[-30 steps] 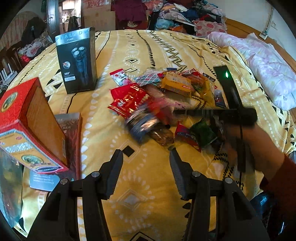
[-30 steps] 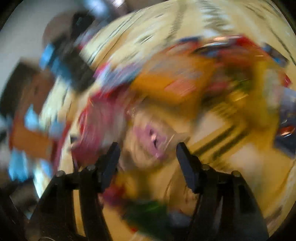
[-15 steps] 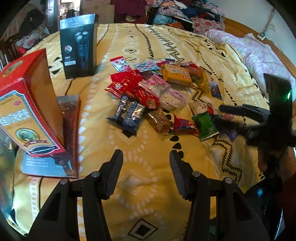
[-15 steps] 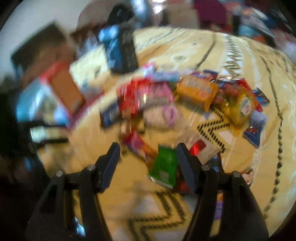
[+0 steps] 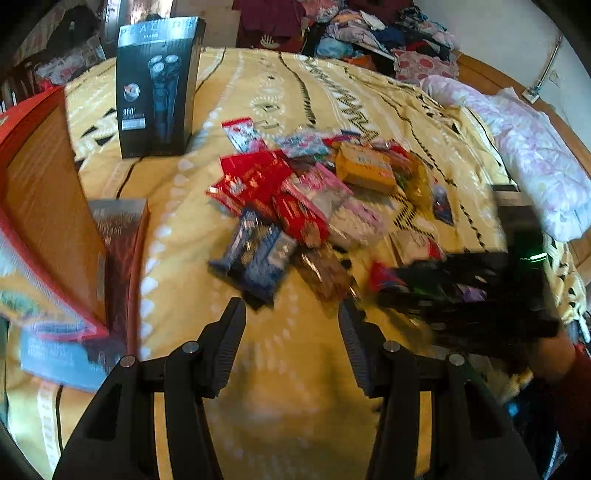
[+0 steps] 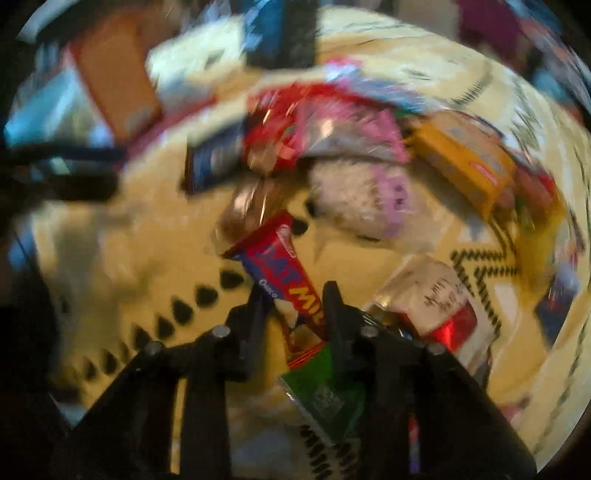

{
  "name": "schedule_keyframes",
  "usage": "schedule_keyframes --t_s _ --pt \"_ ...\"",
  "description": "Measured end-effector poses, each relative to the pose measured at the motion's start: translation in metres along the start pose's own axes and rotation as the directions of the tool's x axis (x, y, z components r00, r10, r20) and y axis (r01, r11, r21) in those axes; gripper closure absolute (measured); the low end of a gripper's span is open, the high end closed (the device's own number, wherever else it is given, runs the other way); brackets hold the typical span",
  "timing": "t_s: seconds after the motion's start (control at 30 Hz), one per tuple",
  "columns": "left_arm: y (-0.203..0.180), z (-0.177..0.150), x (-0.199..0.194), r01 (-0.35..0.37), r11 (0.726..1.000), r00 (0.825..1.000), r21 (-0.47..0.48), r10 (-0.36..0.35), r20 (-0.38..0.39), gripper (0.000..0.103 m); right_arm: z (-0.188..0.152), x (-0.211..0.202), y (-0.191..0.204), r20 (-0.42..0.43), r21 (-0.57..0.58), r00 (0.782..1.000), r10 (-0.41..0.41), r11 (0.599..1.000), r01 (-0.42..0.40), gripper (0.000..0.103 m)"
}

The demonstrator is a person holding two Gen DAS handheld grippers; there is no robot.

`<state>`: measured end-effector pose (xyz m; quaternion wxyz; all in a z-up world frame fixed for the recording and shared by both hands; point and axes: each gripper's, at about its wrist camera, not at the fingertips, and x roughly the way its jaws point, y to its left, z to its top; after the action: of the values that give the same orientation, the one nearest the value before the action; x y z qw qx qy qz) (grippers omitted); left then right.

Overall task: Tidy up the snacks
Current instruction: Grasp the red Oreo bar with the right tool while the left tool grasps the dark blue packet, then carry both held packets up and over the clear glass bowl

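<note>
A pile of snack packets lies on the yellow patterned bedspread. My left gripper hangs open over bare cloth just short of the blue packets, nothing between its fingers. My right gripper is closing its jaws on a red snack bar, and the pads press its near end. A green packet lies under that gripper and a silver-red packet beside it. In the left wrist view the right gripper is a dark blur at the pile's right edge.
A black shaver box stands behind the pile on the left. A tall red box and a dark flat box sit at the left edge. A pink quilt lies right, heaped clothes at the back.
The right gripper rolled, swung back toward the pile's near right edge and shut on the red bar. The left gripper dropped slightly, still open.
</note>
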<state>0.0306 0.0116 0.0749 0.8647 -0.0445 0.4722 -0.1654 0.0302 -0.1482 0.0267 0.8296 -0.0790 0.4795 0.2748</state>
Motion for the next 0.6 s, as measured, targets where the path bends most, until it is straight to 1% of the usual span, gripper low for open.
schedule_keyframes --t_s 0.03,0.07,0.1,0.17,0.2,0.23,0.27,0.3,0.33,0.37,0.4,0.43,0.47,0.53,0.57,0.6 --pt "0.001 0.004 0.005 -0.004 1.0 1.0 -0.001 0.004 0.008 0.05 -0.002 -0.01 -0.007 0.05 0.079 0.998 0.044 0.996 -0.048 0.075" --pt "0.003 0.007 0.011 -0.004 1.0 1.0 -0.004 0.004 0.017 0.05 -0.005 -0.026 -0.016 0.131 0.182 0.986 0.104 0.975 -0.127 0.075" --pt "0.004 0.009 0.017 -0.008 1.0 1.0 -0.004 0.008 0.024 0.05 -0.008 -0.036 -0.021 0.182 0.24 0.974 0.134 0.955 -0.177 0.075" --pt "0.009 0.013 0.033 -0.031 1.0 0.999 -0.004 0.031 0.013 0.05 -0.017 -0.055 -0.027 0.285 0.332 0.94 0.191 0.9 -0.283 0.075" --pt "0.012 0.014 0.039 -0.041 0.999 0.999 -0.004 0.041 0.008 0.05 -0.022 -0.062 -0.027 0.325 0.363 0.919 0.222 0.868 -0.338 0.075" --pt "0.015 0.015 0.044 -0.043 0.999 0.999 -0.005 0.043 0.006 0.05 -0.026 -0.066 -0.025 0.342 0.385 0.908 0.241 0.846 -0.37 0.075" --pt "0.017 0.016 0.049 -0.055 0.999 0.998 -0.001 0.055 0.007 0.049 -0.032 -0.068 -0.021 0.34 0.412 0.907 0.247 0.828 -0.38 0.075" --pt "0.018 0.016 0.053 -0.069 0.998 0.998 0.002 0.069 0.012 0.041 -0.038 -0.067 -0.016 0.325 0.431 0.913 0.247 0.82 -0.375 0.075" --pt "0.019 0.016 0.055 -0.074 0.997 0.997 0.003 0.074 0.018 0.038 -0.042 -0.064 -0.011 0.303 0.448 0.921 0.246 0.816 -0.365 0.075" --pt "0.018 0.016 0.057 -0.078 0.997 0.996 0.009 0.078 0.033 0.035 -0.048 -0.059 -0.006 0.27 0.464 0.934 0.234 0.819 -0.339 0.075" --pt "0.017 0.016 0.06 -0.082 0.996 0.996 0.019 0.081 0.039 0.033 -0.052 -0.052 -0.002 0.222 0.473 0.954 0.203 0.833 -0.288 0.075" --pt "0.015 0.016 0.063 -0.094 0.995 0.995 0.032 0.092 0.043 0.032 -0.057 -0.045 0.002 0.179 0.472 0.969 0.173 0.849 -0.239 0.075" --pt "0.014 0.015 0.067 -0.112 0.993 0.993 0.046 0.109 0.048 0.032 -0.059 -0.039 0.005 0.152 0.47 0.976 0.156 0.857 -0.21 0.074" --pt "0.013 0.014 0.072 -0.133 0.989 0.99 0.062 0.13 0.048 0.032 -0.06 -0.029 0.011 0.107 0.451 0.989 0.105 0.881 -0.142 0.074" --pt "0.012 0.013 0.073 -0.139 0.988 0.99 0.072 0.136 0.048 0.033 -0.058 -0.027 0.013 0.105 0.44 0.991 0.088 0.889 -0.126 0.074" --pt "0.011 0.012 0.073 -0.147 0.986 0.989 0.08 0.143 0.045 0.047 -0.057 -0.023 0.014 0.102 0.431 0.992 0.073 0.896 -0.11 0.074"
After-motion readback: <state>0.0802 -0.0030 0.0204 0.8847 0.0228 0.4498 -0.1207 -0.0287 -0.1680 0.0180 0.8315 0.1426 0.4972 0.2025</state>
